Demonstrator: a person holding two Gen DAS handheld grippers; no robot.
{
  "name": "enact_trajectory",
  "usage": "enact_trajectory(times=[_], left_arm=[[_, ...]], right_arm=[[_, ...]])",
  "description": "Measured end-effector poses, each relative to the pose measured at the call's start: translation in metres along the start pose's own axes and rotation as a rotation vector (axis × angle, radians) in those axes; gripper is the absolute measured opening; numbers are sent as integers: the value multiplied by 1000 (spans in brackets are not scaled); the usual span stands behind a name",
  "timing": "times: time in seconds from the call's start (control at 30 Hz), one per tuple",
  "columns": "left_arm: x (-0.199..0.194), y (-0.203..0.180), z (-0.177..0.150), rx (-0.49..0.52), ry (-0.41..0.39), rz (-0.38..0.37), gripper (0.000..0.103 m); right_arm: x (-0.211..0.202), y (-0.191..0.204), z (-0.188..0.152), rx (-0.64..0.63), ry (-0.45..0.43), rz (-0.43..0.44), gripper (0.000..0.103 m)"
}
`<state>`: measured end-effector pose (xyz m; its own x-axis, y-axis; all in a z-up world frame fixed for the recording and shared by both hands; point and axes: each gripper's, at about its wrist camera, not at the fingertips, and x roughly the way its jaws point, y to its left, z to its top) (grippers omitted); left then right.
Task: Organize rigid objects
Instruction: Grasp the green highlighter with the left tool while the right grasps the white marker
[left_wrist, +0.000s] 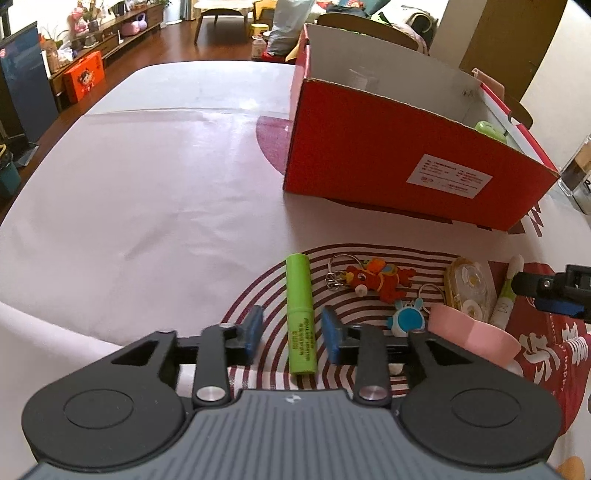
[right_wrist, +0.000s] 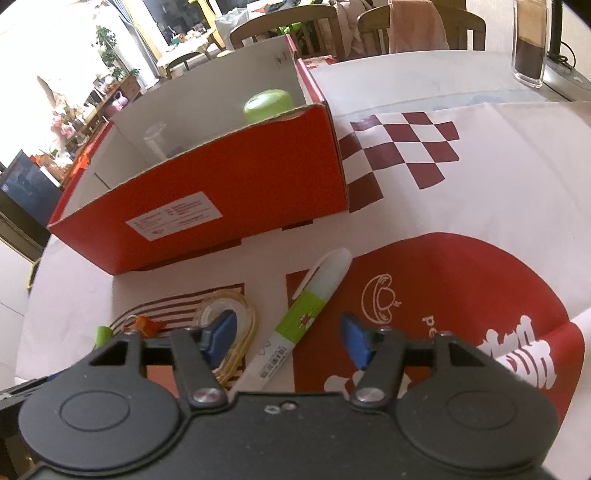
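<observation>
The open red cardboard box (left_wrist: 406, 162) stands on the tabletop (left_wrist: 147, 184) as collection bin. Left tool (left_wrist: 291, 332), pads apart, straddles the green tube (left_wrist: 301, 314); right tool (right_wrist: 288, 336), likewise apart, straddles the correction pen (right_wrist: 306, 314), both positioned for pickup.

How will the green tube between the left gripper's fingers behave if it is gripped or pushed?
The green tube looks like a smooth, rigid cylinder lying flat, so it may roll sideways if nudged. It seems small and probably light. The left gripper straddles it, pads apart.
</observation>
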<state>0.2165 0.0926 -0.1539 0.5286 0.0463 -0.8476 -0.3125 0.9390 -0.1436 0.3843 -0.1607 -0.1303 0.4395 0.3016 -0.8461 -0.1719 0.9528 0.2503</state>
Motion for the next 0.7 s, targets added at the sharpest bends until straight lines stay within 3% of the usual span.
enact_trajectory(times=[0.07,0.33,0.47,0.7], left_arm=[[2,-2,0,-1,-4,-3,53],[10,-16,-2,51,0,22,53],[14,-19,-1,69,-4,42,53],[15,-11,2,40,-20,44,52]], right_arm=[[6,3,2,4,21,-20,61],[22,19,6,8,52,-80,56],[22,21,12,60,50,-90,42],[23,8,12,108,71,-115,40]])
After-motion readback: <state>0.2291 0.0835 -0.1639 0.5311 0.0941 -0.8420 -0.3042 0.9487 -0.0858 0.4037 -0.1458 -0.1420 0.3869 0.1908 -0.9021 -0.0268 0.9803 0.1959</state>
